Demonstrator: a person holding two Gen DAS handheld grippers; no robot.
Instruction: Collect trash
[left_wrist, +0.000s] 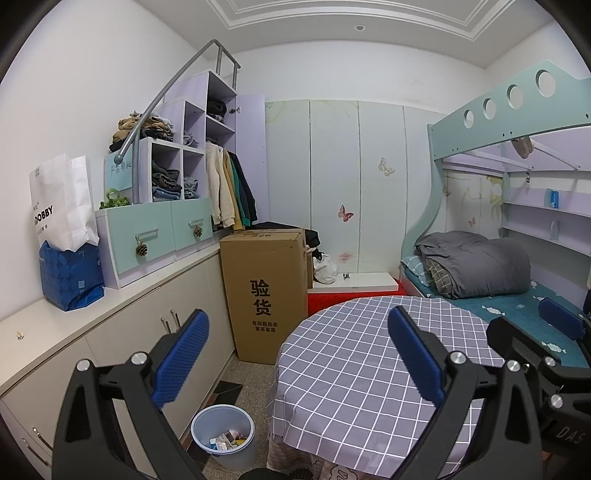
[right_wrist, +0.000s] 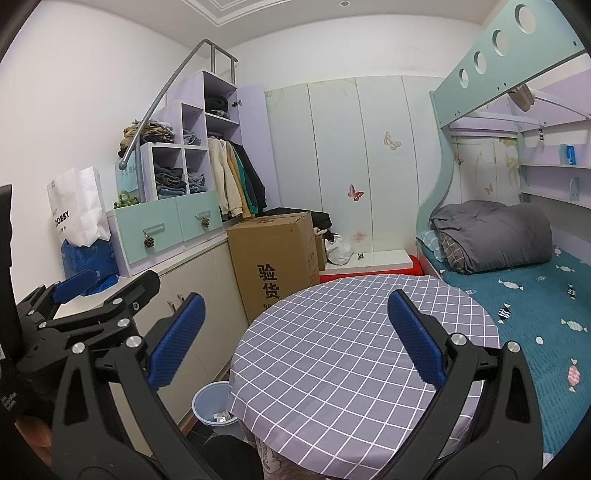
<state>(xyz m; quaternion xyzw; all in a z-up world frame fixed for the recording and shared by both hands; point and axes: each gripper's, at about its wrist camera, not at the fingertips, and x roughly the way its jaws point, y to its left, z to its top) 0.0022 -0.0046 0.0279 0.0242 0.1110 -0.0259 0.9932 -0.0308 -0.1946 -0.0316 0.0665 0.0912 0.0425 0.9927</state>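
Both pairs of blue-padded fingers stand wide apart with nothing between them. The left gripper (left_wrist: 295, 354) hovers above the near left edge of the round table (left_wrist: 369, 369), and the right gripper (right_wrist: 295, 339) hangs just to its right over the same checked cloth; each shows at the edge of the other's view.

No trash shows on the cloth: its grid is bare from the near rim to the far one. What trash can be seen already lies in the pale blue bin (left_wrist: 224, 435), which stands on the floor at the near left, between the table and the low white cabinet (left_wrist: 155, 332). Small cartons and wrappers sit at its bottom. In the right view the table's overhang hides most of the bin (right_wrist: 210, 404).

My guess is that collecting is done, or nearly so, or that the next piece is somewhere out of view. The risks from here are mostly of reach. The bin sits tight between cabinet and cloth, so a gripper going down to it could snag the hanging cloth and drag it, or knock the light bin over and spill what is inside. The two grippers are also near enough to clip each other if they swing inward together.
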